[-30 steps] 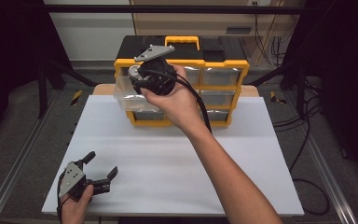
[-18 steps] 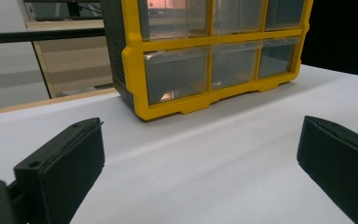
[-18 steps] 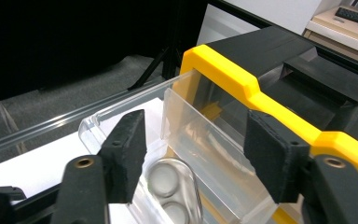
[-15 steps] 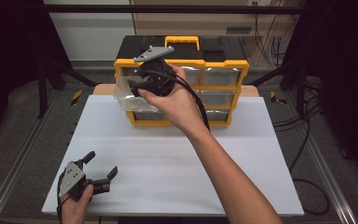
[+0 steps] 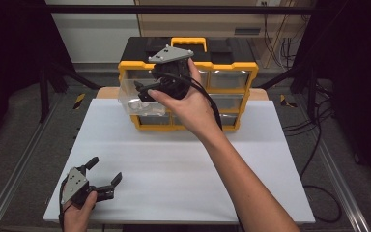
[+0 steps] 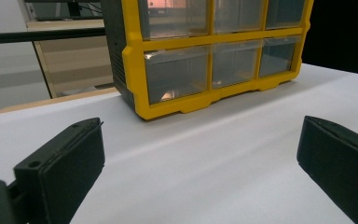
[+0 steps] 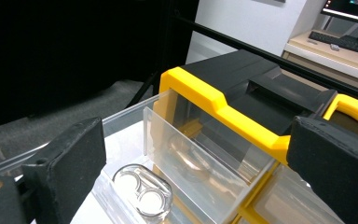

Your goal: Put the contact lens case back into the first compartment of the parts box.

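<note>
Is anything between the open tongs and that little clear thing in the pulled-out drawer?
Nothing visible. The right tongs, which have just been opening, hang over the open drawer, and the small clear case lies bare inside it.

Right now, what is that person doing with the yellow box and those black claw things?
A person holds a gripper in each hand at a white table. The right gripper is over a clear drawer pulled out of the yellow organizer. Its jaws have just been opening and stand wide with nothing between them. A small clear case with two round white pieces lies in the drawer. The left gripper rests open near the table's front corner.
</note>
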A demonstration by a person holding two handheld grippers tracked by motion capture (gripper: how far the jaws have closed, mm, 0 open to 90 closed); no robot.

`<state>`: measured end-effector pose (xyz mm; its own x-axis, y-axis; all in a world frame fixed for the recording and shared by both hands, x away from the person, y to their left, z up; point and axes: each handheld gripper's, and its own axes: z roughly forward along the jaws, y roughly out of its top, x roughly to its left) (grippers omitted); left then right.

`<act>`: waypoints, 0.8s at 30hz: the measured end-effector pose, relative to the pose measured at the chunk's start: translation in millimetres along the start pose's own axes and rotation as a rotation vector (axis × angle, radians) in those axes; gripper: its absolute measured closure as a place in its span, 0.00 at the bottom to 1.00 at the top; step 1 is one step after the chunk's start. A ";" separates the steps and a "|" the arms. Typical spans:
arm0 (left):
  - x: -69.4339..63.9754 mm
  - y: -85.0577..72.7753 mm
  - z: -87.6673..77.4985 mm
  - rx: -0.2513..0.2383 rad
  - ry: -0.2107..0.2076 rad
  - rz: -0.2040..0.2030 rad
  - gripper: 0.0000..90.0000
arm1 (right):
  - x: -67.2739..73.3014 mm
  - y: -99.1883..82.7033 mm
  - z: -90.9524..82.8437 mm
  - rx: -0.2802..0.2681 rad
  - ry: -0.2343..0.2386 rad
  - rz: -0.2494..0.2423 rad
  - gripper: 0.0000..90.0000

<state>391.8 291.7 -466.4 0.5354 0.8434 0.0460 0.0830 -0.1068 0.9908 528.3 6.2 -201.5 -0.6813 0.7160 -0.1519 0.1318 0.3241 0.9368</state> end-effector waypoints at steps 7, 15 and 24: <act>-0.2 0.0 0.2 0.001 -0.001 0.001 0.00 | -11.7 -1.6 -12.5 -0.029 0.002 0.006 0.05; -0.5 -0.2 0.5 0.003 -0.001 0.002 0.00 | -27.8 -9.2 -32.9 -0.059 -0.013 0.006 0.05; -2.1 -0.4 1.2 0.009 -0.003 0.011 0.00 | -46.2 -22.6 -56.4 -0.087 -0.024 0.027 0.04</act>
<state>391.6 289.4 -467.0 0.5389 0.8405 0.0565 0.0848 -0.1209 0.9890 516.2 -69.1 -197.9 -0.6610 0.7385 -0.1331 0.0859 0.2507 0.9642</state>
